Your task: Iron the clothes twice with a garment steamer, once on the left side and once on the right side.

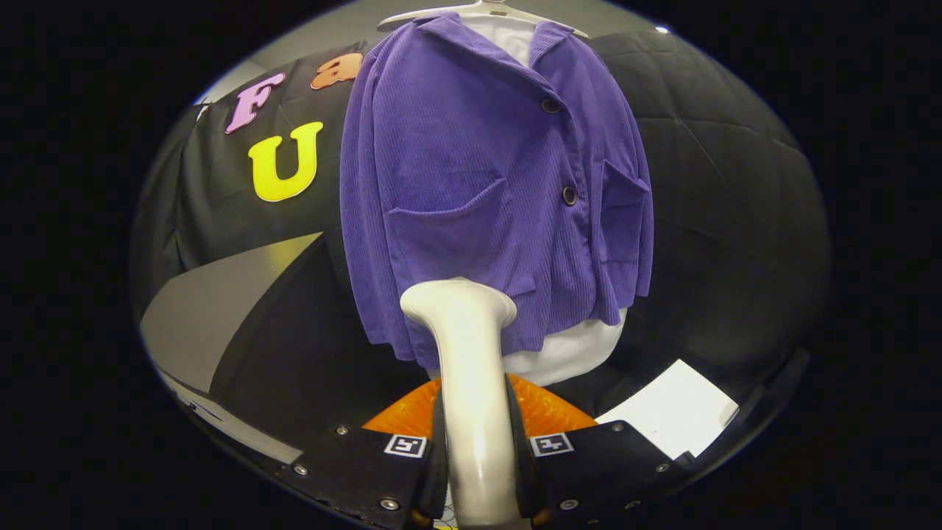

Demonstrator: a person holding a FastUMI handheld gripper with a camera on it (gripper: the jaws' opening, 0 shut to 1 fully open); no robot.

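The tongs (475, 449) were clamped on the white plastic garment steamer (465, 346), its head near the hem of the purple corduroy jacket (471, 184) on a hanger.

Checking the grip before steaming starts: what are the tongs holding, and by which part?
The tongs are shut on the garment steamer, both fingers pressing its handle, its head beyond them toward the purple jacket's hem.

The gripper (475, 449) fingers clamp both sides of the steamer (469, 368), whose head stands just before the jacket's (471, 184) lower hem, blocking straight ahead. The jacket hangs from a hanger (478, 11) over a white garment (567, 353). Open room lies left and right of the jacket, before the black cloth wall (728, 221).
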